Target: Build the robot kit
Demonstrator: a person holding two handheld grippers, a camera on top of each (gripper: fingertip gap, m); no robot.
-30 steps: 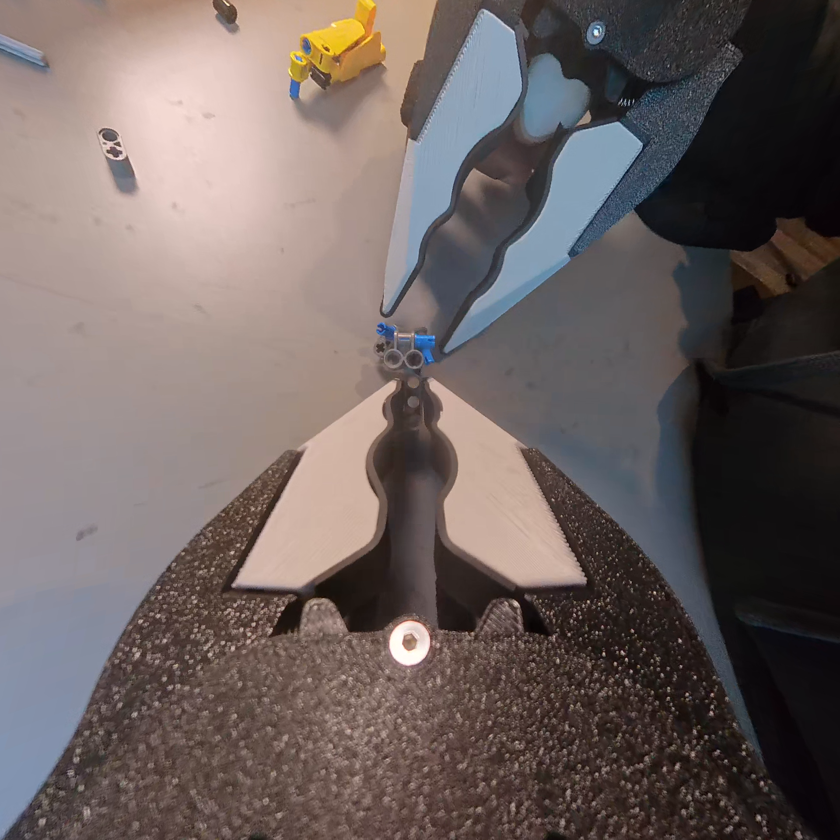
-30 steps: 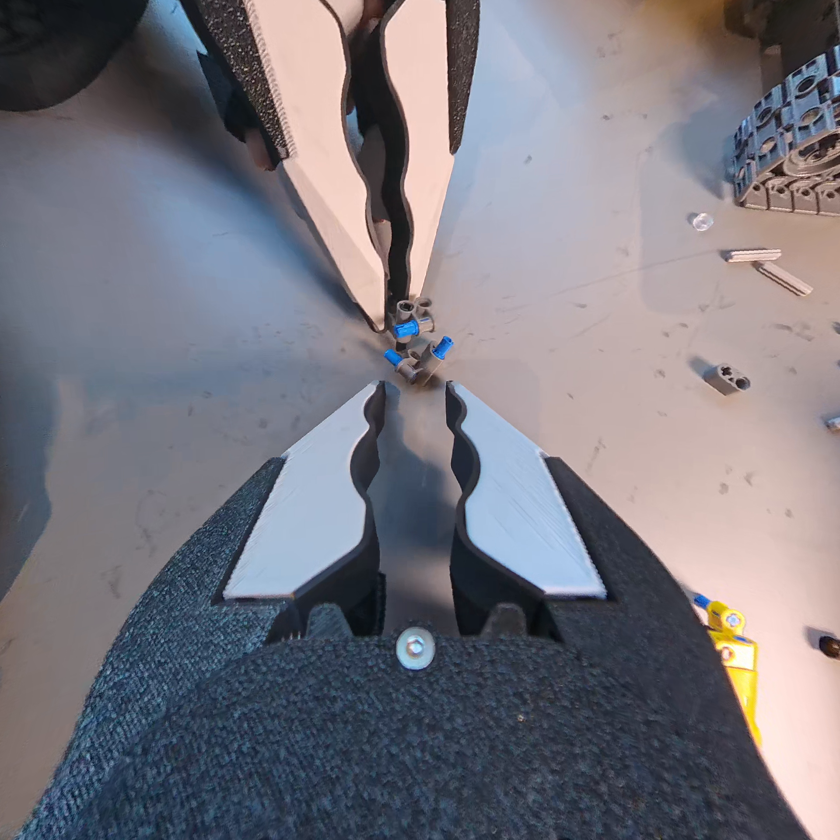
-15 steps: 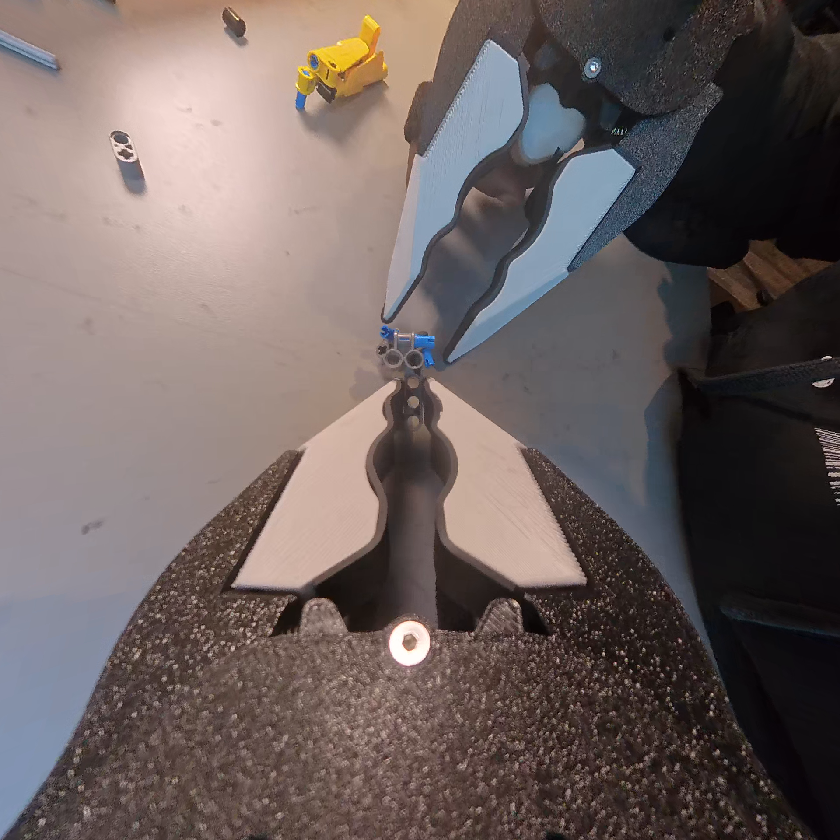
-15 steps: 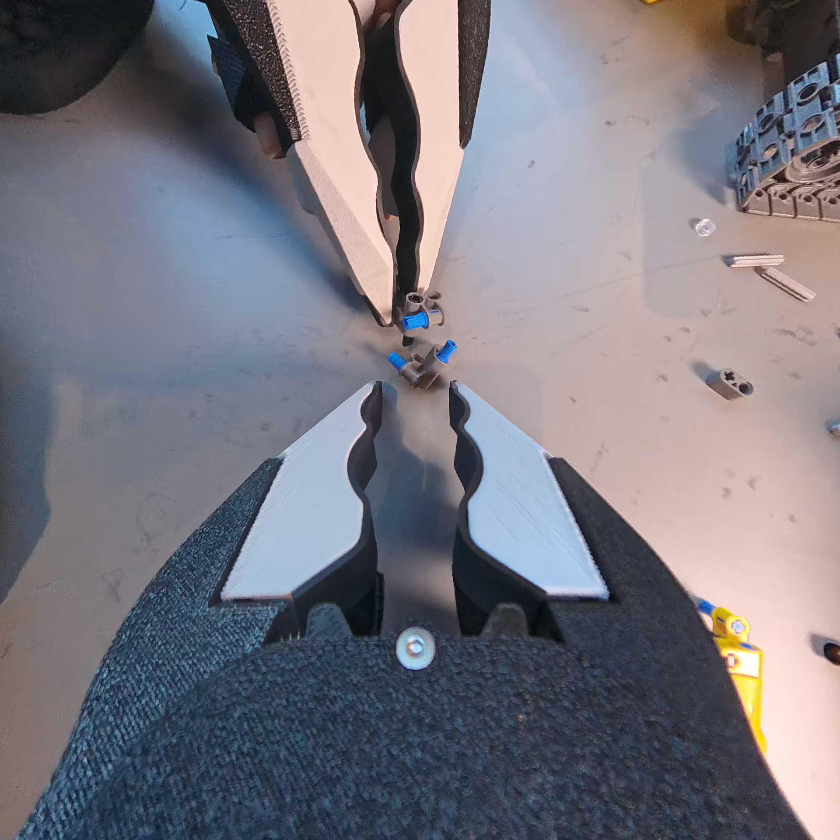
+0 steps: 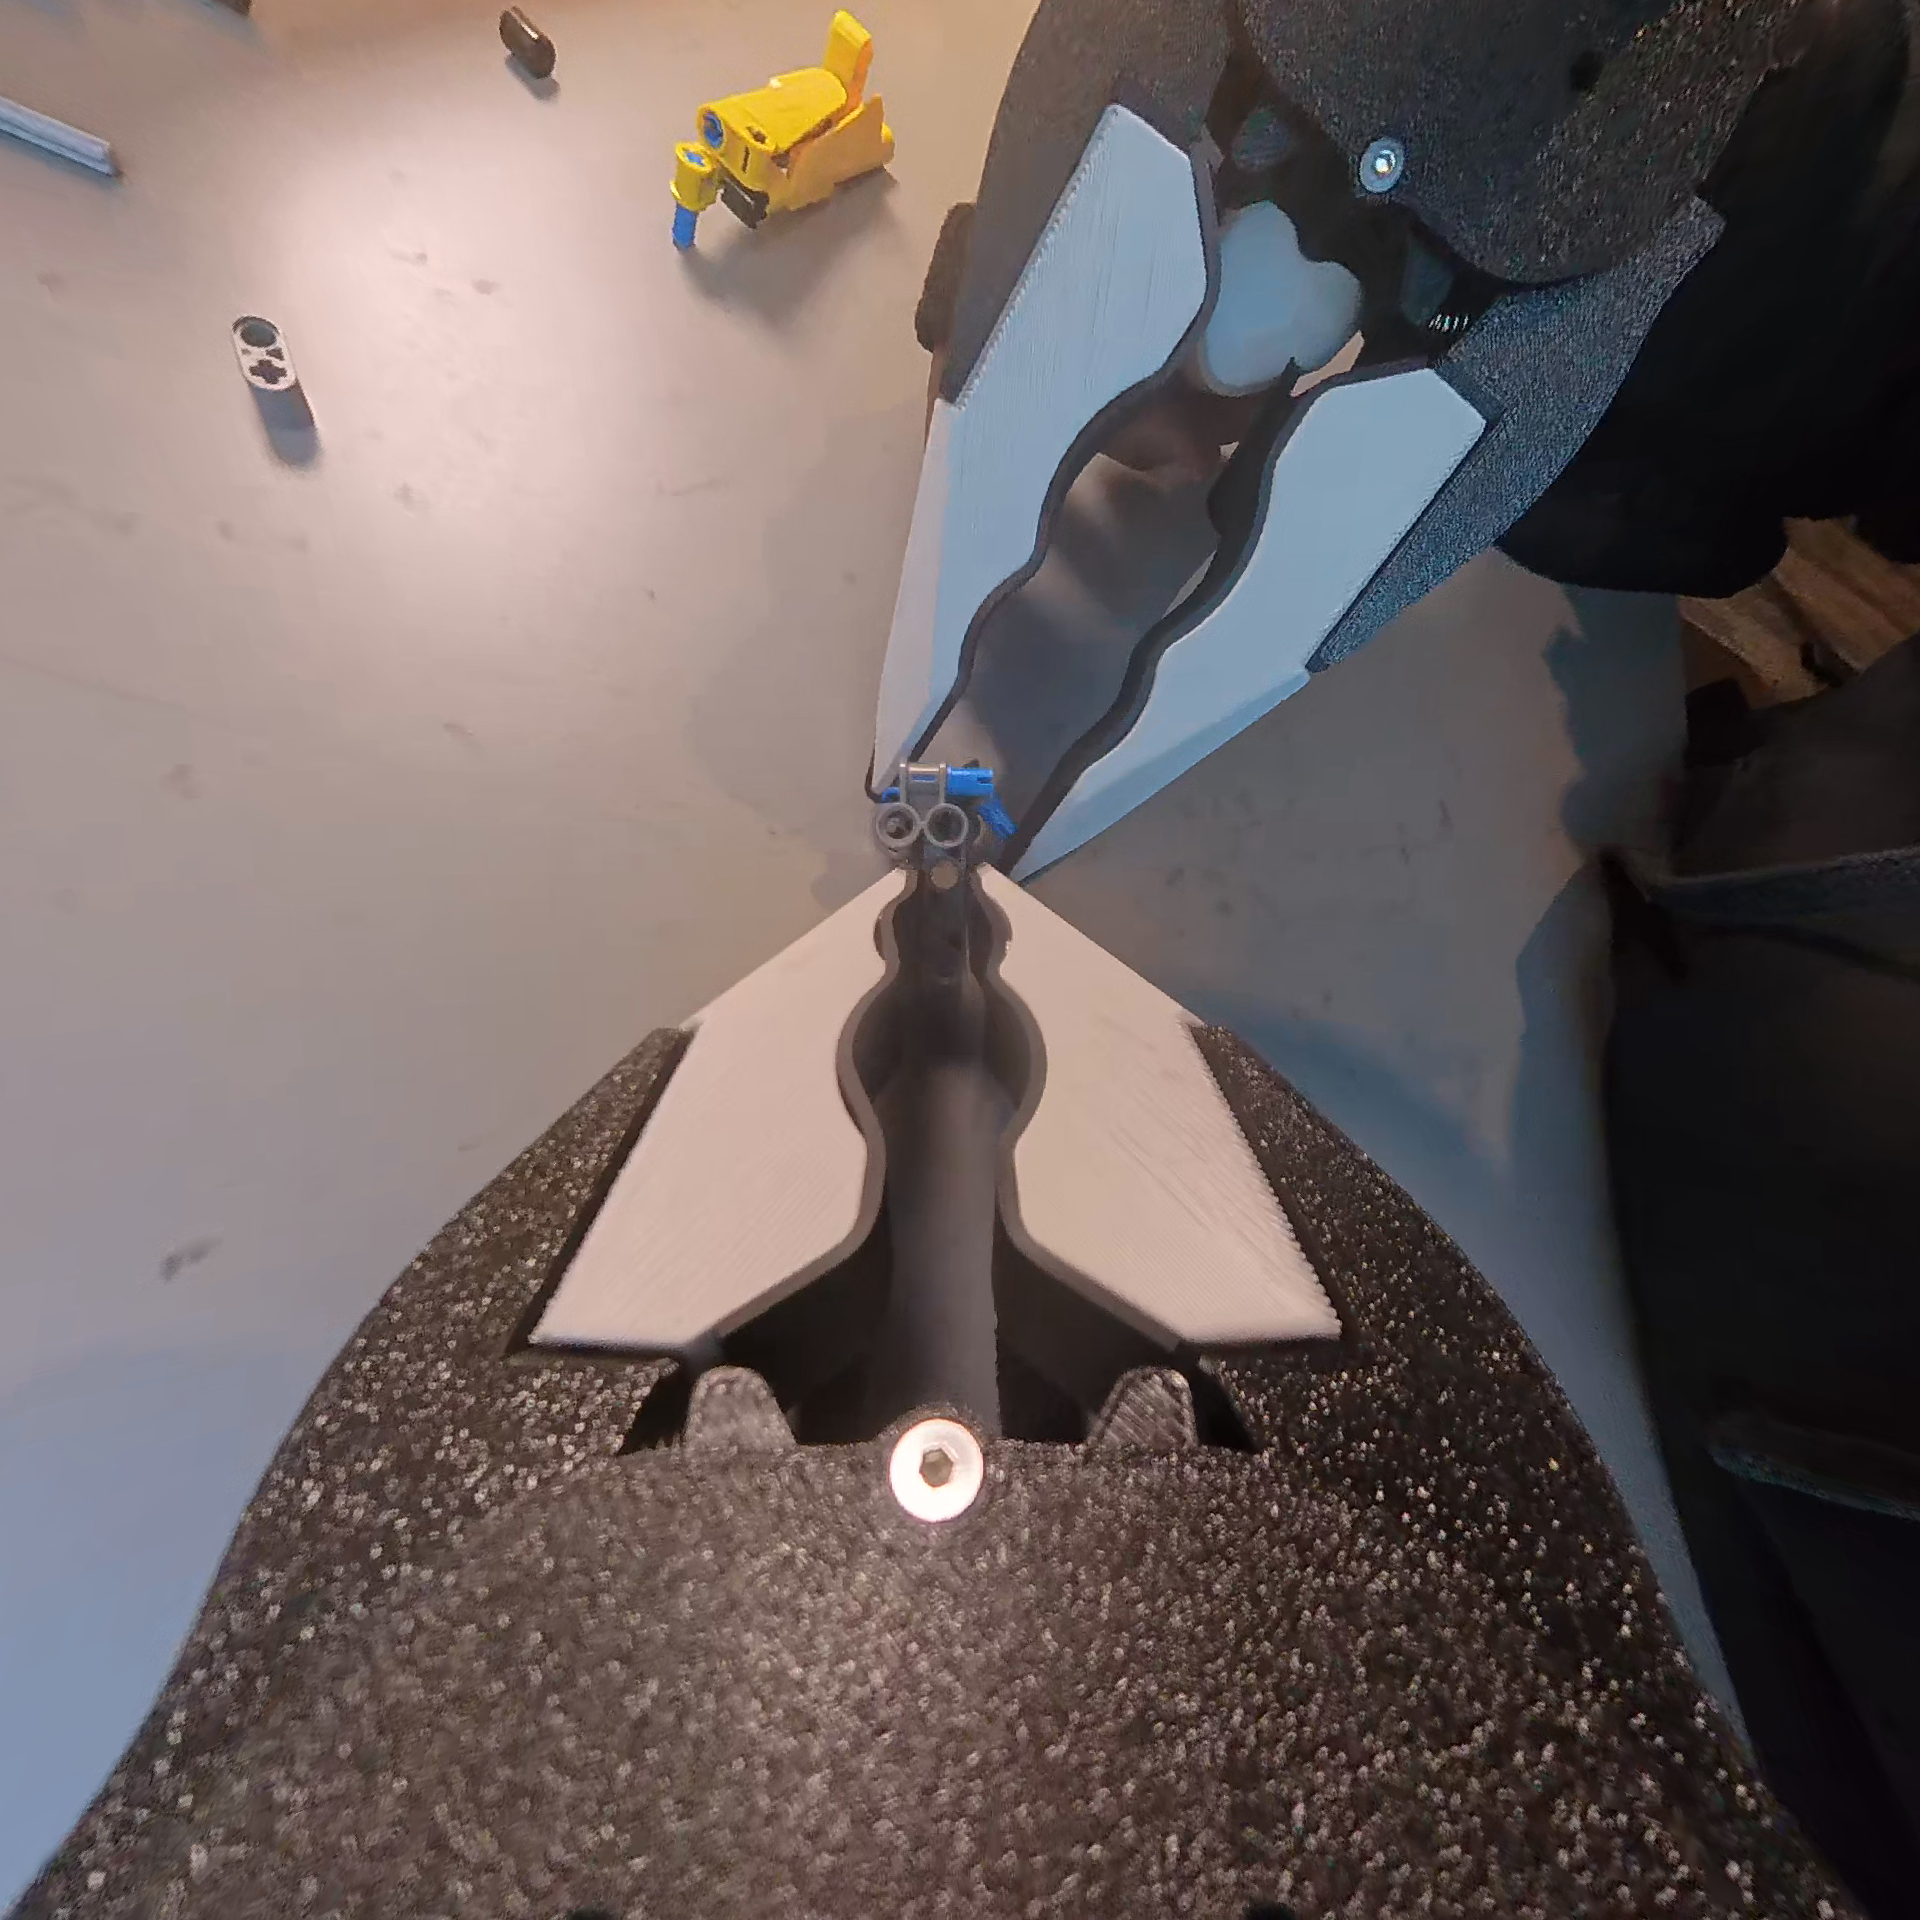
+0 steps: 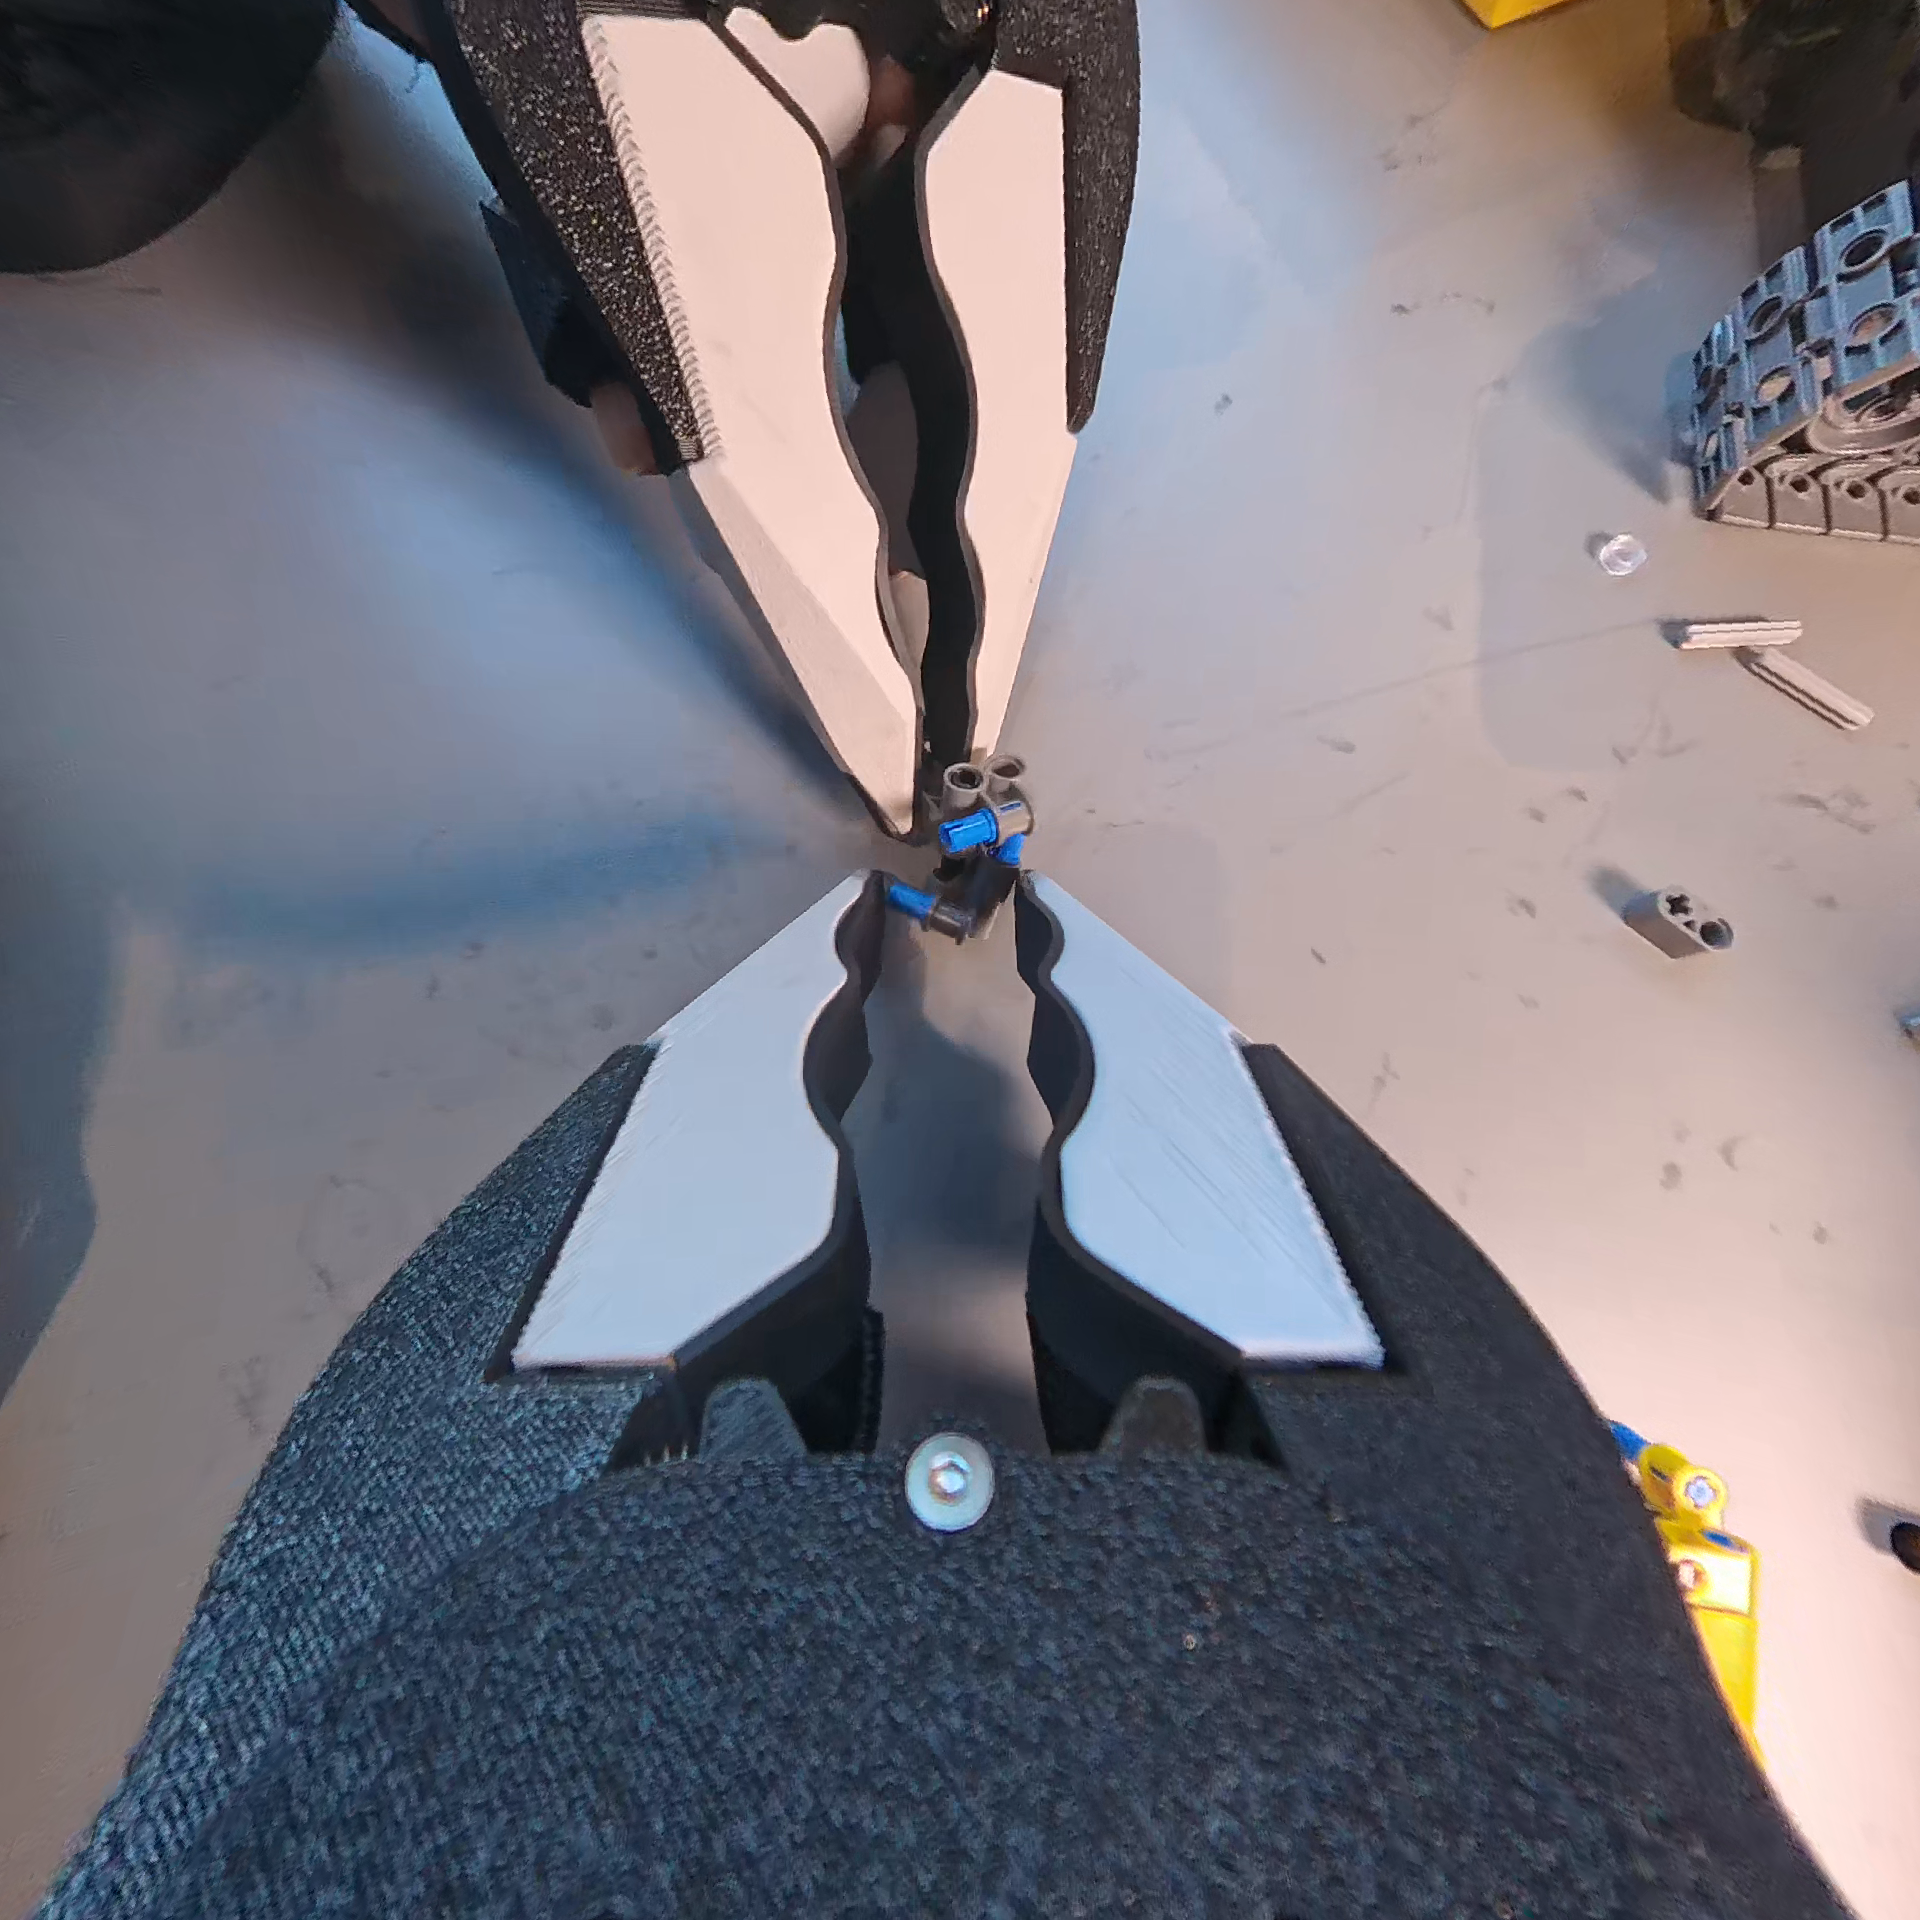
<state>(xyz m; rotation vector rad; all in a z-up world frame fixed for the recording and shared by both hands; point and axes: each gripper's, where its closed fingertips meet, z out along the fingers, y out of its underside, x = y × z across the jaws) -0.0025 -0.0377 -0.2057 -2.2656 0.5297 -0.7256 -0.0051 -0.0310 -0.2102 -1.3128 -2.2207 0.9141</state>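
Observation:
My left gripper [image 5: 940, 883] is shut on a thin dark beam with holes [image 5: 940, 935]. The beam carries a small grey connector with blue pins [image 5: 935, 821] at its tip. In the right wrist view the left gripper [image 6: 940, 774] comes down from the top, holding that connector [image 6: 982, 805] just above the grey table. A second small grey piece with blue pins [image 6: 951, 904] lies on the table right under it. My right gripper [image 6: 943, 883] is open, and its fingertips flank this loose piece. In the left wrist view the right gripper [image 5: 951, 821] reaches in from the upper right.
A yellow assembly [image 5: 779, 145], a short grey beam [image 5: 270, 358] and a black pin [image 5: 525, 36] lie at the far left. In the right wrist view a grey tread chain [image 6: 1818, 416], two grey axles [image 6: 1735, 634], a clear stud [image 6: 1621, 551] and a grey connector [image 6: 1678, 920] lie to the right. Left and right tips are no more than a few centimetres apart. Left tips and right tips are each some 15 cm from the clear stud [image 6: 1621, 551].
My right gripper has moved forward, still open, so its tips now stand on either side of the loose piece. The left gripper and its held part have come closer to that piece.

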